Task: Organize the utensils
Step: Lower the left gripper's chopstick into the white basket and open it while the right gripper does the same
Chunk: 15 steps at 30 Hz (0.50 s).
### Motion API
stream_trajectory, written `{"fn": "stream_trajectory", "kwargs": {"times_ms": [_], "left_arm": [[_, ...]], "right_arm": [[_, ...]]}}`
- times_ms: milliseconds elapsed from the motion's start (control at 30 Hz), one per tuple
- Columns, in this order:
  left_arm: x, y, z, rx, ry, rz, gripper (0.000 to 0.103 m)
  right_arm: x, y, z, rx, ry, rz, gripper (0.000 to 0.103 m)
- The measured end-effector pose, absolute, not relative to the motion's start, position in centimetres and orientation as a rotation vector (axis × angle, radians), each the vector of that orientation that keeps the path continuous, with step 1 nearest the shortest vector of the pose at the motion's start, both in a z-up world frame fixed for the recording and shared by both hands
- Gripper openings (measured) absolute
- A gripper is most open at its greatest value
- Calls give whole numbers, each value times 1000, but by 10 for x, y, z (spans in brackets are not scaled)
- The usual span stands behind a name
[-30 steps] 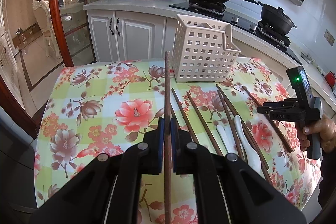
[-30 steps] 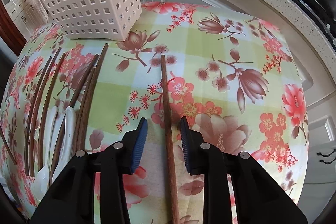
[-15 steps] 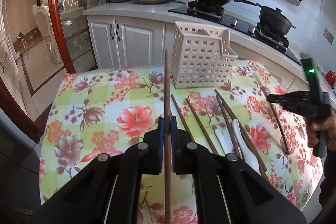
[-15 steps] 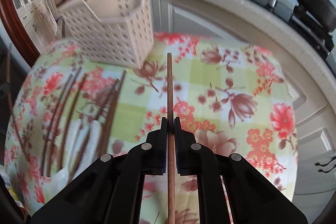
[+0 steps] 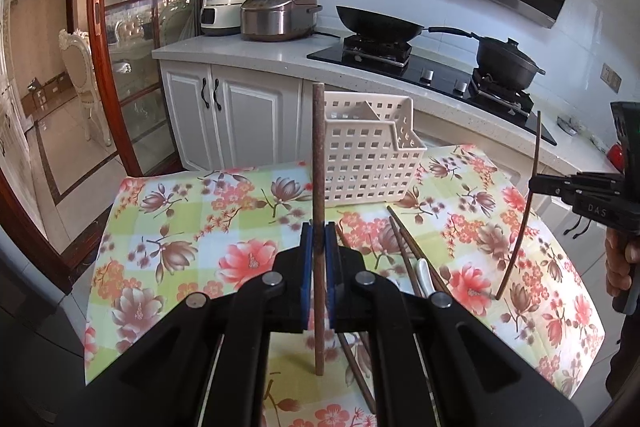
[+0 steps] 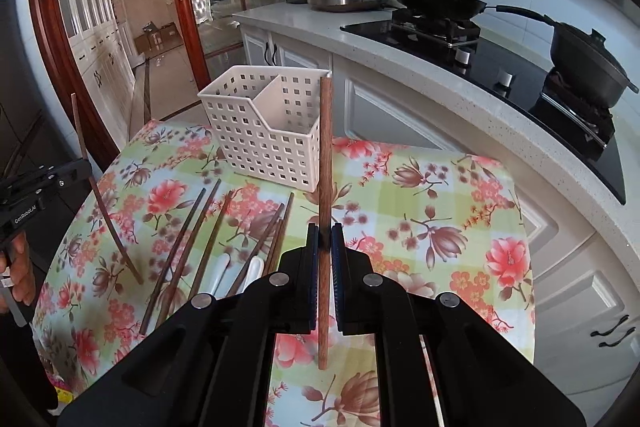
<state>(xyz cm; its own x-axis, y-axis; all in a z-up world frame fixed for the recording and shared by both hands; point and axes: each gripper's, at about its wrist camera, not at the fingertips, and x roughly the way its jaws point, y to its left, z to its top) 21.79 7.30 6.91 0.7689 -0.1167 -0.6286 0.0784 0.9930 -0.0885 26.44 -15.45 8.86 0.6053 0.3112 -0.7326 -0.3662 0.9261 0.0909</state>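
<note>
My left gripper is shut on a brown wooden chopstick and holds it above the flowered table. My right gripper is shut on another brown chopstick, also lifted. Each gripper shows in the other's view, the right one at the right edge and the left one at the left edge. A white perforated utensil basket with two compartments stands at the table's far side, also in the left wrist view. Several chopsticks and two white spoons lie on the cloth.
The flowered tablecloth covers the table. Behind it runs a white counter with a rice cooker, a wok and a black pot on the stove. A glass door with a red frame is on the left.
Both grippers have risen and tilted up with their chopsticks. The right gripper closed on its chopstick a second ago and lifted it off the cloth.
</note>
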Motion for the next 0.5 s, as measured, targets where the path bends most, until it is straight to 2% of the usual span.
{"fn": "stream_trajectory", "kwargs": {"times_ms": [200,500], "left_arm": [[228,73,85,-72,660,-129,6],[272,63,172,-84,508,-192,6]], "right_arm": [[275,-153,99,-29,823,402,9],[317,-135,174,-11,705,411,9]]}}
